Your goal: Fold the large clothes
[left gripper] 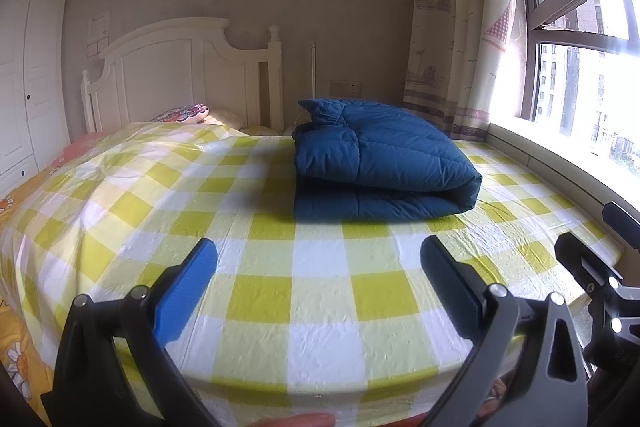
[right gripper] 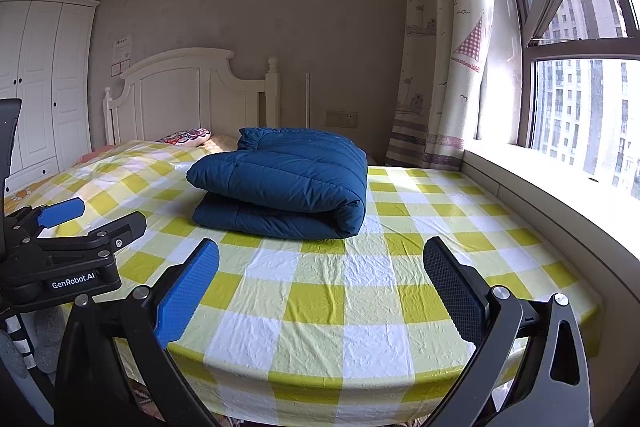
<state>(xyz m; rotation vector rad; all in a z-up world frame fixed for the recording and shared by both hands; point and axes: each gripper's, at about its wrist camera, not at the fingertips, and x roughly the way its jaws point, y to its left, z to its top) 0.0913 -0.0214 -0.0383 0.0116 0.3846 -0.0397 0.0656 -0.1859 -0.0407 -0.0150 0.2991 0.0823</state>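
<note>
A dark blue quilted jacket [left gripper: 380, 163] lies folded into a thick bundle on the yellow and white checked bed sheet [left gripper: 312, 299], its rounded fold facing the window. In the right wrist view the same folded jacket [right gripper: 284, 183] rests mid-bed on the sheet [right gripper: 320, 307]. My left gripper [left gripper: 320, 263] hovers open over the near part of the bed, short of the jacket, nothing between its fingers. My right gripper [right gripper: 320, 263] is also open and empty, near the foot edge. The left gripper [right gripper: 76, 227] shows at the left of the right wrist view, and part of the right gripper [left gripper: 600, 267] at the right edge of the left wrist view.
A white headboard [left gripper: 180, 75] and a patterned pillow [left gripper: 184, 113] stand at the far end. A white wardrobe [right gripper: 44, 83] is on the left. A window sill [right gripper: 540, 179] and a curtain [right gripper: 440, 67] run along the right. A fingertip [left gripper: 296, 419] shows at the bottom edge.
</note>
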